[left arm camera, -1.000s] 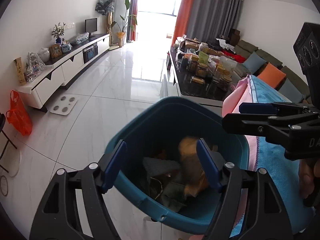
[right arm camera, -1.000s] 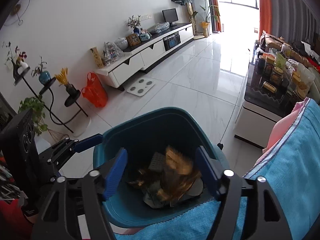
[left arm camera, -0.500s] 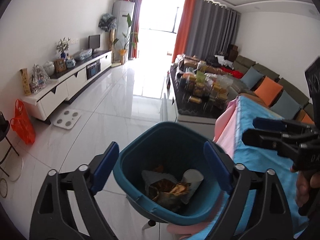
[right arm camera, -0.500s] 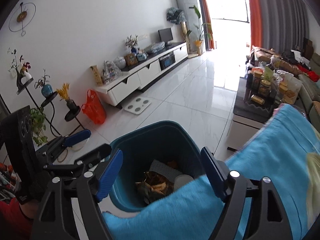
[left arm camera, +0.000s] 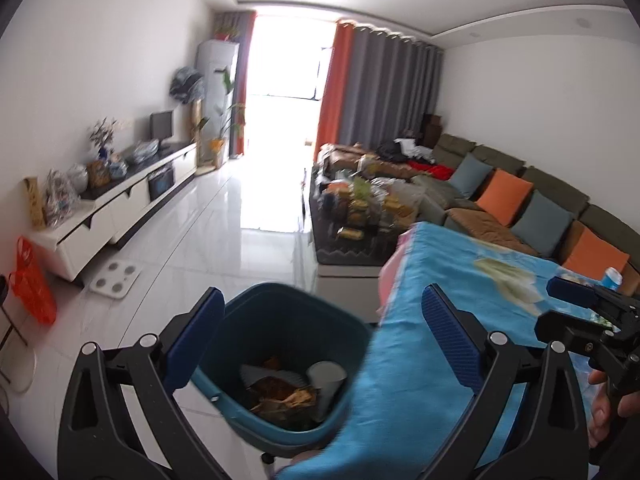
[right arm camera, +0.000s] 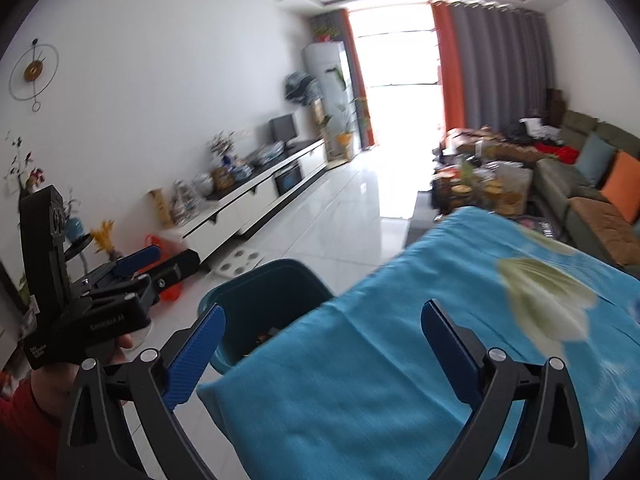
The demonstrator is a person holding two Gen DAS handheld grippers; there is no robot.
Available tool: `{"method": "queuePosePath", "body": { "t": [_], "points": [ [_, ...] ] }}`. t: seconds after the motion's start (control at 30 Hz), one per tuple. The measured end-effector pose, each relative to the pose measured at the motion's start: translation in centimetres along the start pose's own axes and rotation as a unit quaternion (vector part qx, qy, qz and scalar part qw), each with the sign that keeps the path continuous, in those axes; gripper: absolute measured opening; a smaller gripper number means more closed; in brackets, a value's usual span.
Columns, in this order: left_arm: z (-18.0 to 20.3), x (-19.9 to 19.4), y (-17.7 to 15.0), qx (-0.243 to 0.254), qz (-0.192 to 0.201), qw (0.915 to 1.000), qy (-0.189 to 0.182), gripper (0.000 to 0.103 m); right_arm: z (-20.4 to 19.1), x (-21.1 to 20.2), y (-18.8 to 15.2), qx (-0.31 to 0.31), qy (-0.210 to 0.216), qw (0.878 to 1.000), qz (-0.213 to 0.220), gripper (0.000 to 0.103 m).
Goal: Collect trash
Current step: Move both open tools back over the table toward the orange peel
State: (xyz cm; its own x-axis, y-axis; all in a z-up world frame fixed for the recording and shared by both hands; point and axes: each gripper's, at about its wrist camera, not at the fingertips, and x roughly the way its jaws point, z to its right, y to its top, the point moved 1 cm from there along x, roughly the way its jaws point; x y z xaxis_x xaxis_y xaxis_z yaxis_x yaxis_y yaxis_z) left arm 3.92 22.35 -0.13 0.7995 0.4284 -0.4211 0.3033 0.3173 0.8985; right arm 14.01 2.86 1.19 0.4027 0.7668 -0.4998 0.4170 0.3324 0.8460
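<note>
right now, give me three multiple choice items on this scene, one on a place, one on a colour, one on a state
1. Where does the bin stand?
A. on the sofa
B. on the floor beside the cloth-covered table
C. on the TV cabinet

2. What colour is the cloth on the table?
A. bright blue
B. orange
C. grey

3. What is between the fingers of the left gripper?
A. a clamped paper cup
B. a clamped wrapper
C. nothing; the jaws are opening and empty

Answers:
1 B, the bin sits on the white tiles at the edge of the cloth.
2 A, the cloth is bright blue in both views.
3 C, the paper cup and wrappers lie down inside the bin, clear of the pads; the right gripper is likewise empty and opening.
</note>
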Motion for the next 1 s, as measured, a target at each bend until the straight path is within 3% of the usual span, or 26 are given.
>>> {"method": "queuePosePath", "body": {
  "t": [0.17, 0.4, 0.7, 1.0],
  "points": [
    [4.4, -2.1, 0.0, 0.027, 0.023, 0.9985, -0.042, 0.097, 1.8, -4.1, -1.4, 0.013, -0.051, 0.998, 0.029, 0.096],
    [11.3, -4.0, -0.6, 0.071, 0.037, 0.9901, -0.115, 0.097, 4.0, -9.4, -3.5, 0.027, -0.128, 0.989, 0.07, 0.096],
    [17.9, -4.7, -2.8, 0.112, 0.026, 0.9737, -0.197, 0.097, 6.8, -14.2, -7.4, 0.073, -0.226, 0.966, 0.097, 0.096],
    [22.0, -5.1, -4.4, 0.148, 0.021, 0.9581, -0.244, 0.097, 8.4, -17.5, -10.2, 0.102, -0.286, 0.946, 0.11, 0.096]
  ]
}}
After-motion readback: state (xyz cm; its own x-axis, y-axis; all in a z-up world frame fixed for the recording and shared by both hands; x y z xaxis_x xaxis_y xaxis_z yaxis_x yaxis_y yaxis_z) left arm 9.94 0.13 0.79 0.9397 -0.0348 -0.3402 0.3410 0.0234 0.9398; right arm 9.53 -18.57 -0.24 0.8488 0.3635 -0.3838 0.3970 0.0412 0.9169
